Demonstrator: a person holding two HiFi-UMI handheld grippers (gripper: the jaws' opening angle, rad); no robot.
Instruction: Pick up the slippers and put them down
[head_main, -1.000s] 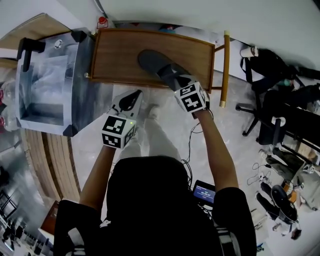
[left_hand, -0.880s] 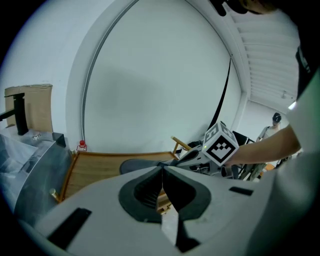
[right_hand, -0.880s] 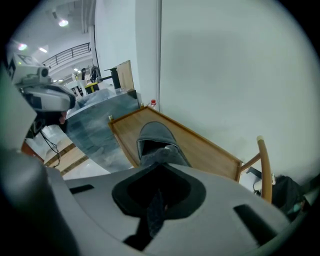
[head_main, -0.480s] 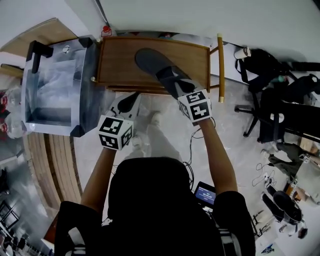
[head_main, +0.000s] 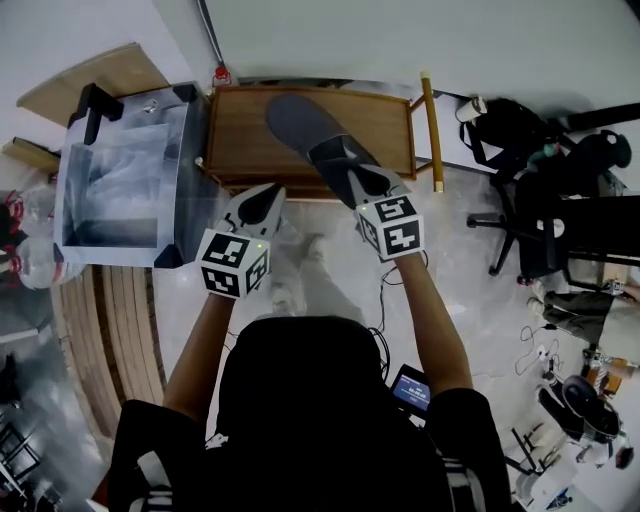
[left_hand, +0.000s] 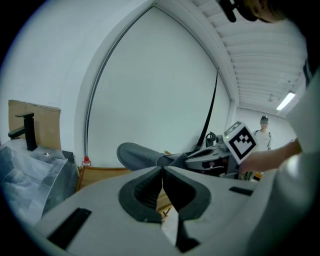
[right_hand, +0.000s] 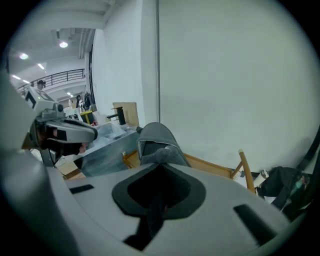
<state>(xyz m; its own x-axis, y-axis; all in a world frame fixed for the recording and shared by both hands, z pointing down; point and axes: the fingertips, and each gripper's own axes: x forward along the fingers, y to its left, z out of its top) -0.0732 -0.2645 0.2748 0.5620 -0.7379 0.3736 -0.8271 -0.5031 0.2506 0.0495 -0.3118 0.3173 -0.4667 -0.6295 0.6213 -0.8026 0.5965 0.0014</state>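
While standing at a wooden table (head_main: 240, 130), grips a grey slipper (head_main: 305, 125) by its heel end in the right gripper (head_main: 352, 183), jaws clamped tight on the fabric, toe raised out above the tabletop. Holds the left gripper (head_main: 268, 195) just beside it, jaws pressed together on nothing. Faces a white wall (head_main: 400, 40) across pale stone floor (head_main: 460, 290), with a plastic-wrapped sink unit (head_main: 120, 180) left of the table and an office chair (head_main: 520, 220) to the right.
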